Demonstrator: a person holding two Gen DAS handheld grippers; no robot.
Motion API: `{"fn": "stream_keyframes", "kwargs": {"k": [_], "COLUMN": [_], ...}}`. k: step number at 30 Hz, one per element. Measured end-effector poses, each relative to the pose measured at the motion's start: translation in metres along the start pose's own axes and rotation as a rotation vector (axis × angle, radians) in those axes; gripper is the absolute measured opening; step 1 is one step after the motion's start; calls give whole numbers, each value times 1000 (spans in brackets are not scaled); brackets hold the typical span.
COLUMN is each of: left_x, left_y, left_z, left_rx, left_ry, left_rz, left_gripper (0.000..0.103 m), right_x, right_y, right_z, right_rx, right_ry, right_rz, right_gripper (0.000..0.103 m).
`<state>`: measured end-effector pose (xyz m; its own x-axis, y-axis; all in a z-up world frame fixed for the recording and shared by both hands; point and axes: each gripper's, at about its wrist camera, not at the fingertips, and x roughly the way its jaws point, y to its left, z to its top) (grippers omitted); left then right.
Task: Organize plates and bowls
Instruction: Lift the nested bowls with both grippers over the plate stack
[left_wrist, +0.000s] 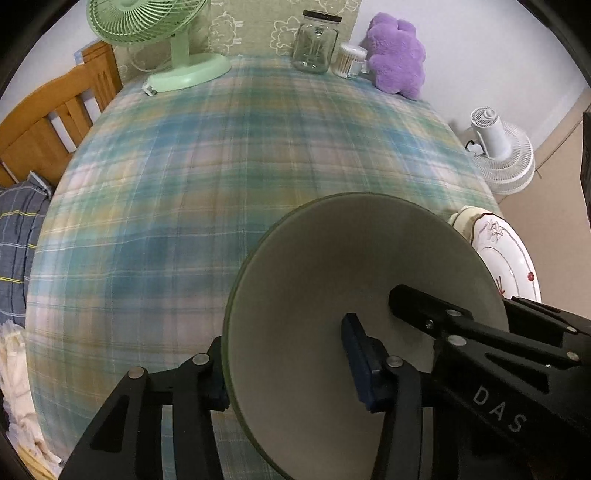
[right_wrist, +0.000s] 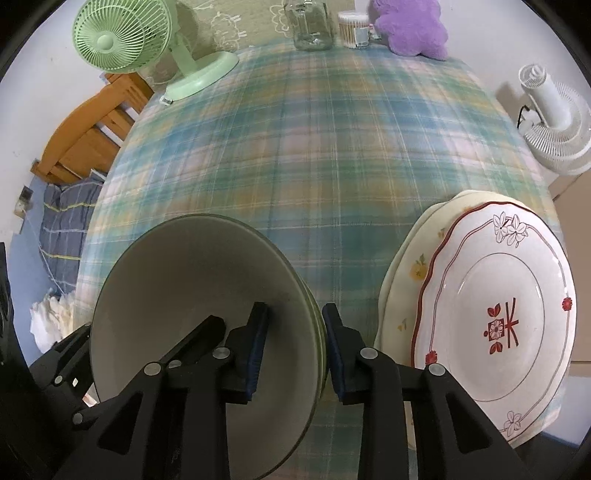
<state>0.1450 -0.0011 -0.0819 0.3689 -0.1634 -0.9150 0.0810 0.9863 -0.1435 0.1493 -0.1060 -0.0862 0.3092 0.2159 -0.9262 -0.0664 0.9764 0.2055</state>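
A grey-green bowl (left_wrist: 332, 280) sits on the plaid tablecloth; in the right wrist view it (right_wrist: 192, 280) appears as a stack with a second rim under it. My left gripper (left_wrist: 284, 365) straddles the bowl's left rim, one finger inside, one outside. My right gripper (right_wrist: 295, 332) straddles the right rim the same way, with a visible gap beside the outer finger. Whether either grips the rim is unclear. A white plate with red pattern (right_wrist: 498, 317) lies on a cream floral plate (right_wrist: 413, 266) at the right; the white plate also shows in the left wrist view (left_wrist: 506, 254).
At the table's far edge stand a green desk fan (right_wrist: 122, 37), a glass jar (left_wrist: 316, 40), a cotton swab box (left_wrist: 349, 61) and a purple plush toy (left_wrist: 397, 55). A white fan (right_wrist: 554, 122) stands on the floor right. A wooden bed frame (left_wrist: 44, 125) is left.
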Motion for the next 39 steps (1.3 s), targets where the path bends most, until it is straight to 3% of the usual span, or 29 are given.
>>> {"fn": "stream_keyframes", "kwargs": {"k": [10, 17, 30, 39], "left_x": [-3, -16, -47, -54], "left_y": [10, 12, -17, -54], "left_z": [1, 2, 9, 12], "left_rx": [6, 19, 54, 28], "left_ry": [43, 41, -27, -55], "left_rz": [-77, -92, -65, -36], "left_gripper": [48, 48, 48, 48], "right_x": [-5, -14, -56, -75], "right_y": [5, 14, 6, -27], "right_z": [-4, -7, -6, -5], "right_rx": [67, 107, 130, 96], "right_ry": [6, 15, -49, -71], "right_rz": [-45, -62, -42, -8], "right_gripper": [34, 34, 34, 34]}}
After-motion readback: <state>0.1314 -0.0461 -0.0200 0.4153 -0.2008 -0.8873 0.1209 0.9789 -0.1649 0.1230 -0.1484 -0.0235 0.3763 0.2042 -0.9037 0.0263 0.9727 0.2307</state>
